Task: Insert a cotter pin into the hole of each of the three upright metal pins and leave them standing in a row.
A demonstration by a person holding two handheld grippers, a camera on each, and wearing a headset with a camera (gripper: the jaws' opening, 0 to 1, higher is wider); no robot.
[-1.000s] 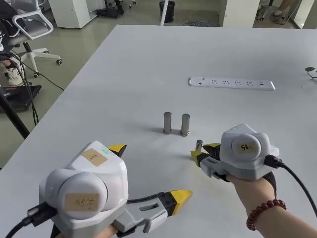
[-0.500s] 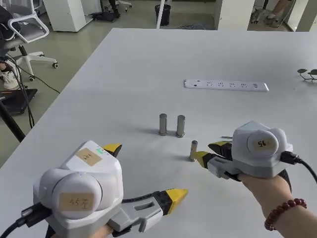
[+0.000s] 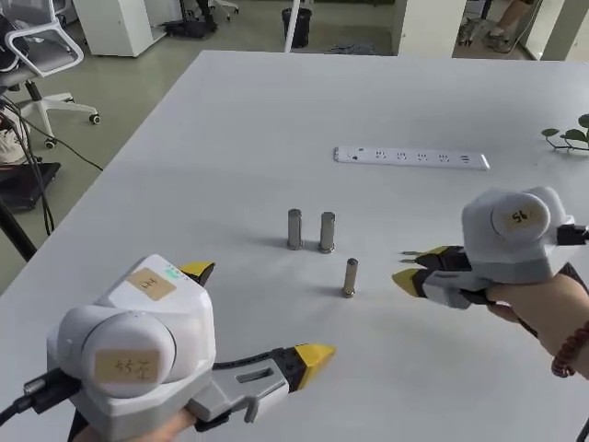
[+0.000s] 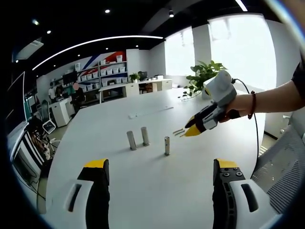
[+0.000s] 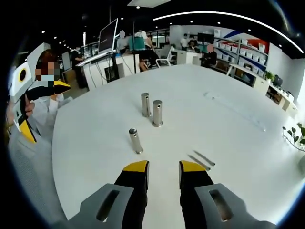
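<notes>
A broad white table (image 3: 230, 138) runs far back, with a power strip (image 3: 411, 157) lying across it. On the grey floor (image 3: 129, 83) at far left stand an office chair (image 3: 37, 51) and a white cabinet (image 3: 115, 23). A leafy plant (image 3: 572, 133) sits far right

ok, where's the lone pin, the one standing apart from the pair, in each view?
Head view: lone pin just right of centre, below and right of the pair.
Left gripper view: lone pin near centre, right of the pair.
Right gripper view: lone pin left of centre, below the pair.
Shared landmark: the pair, upright side by side.
</notes>
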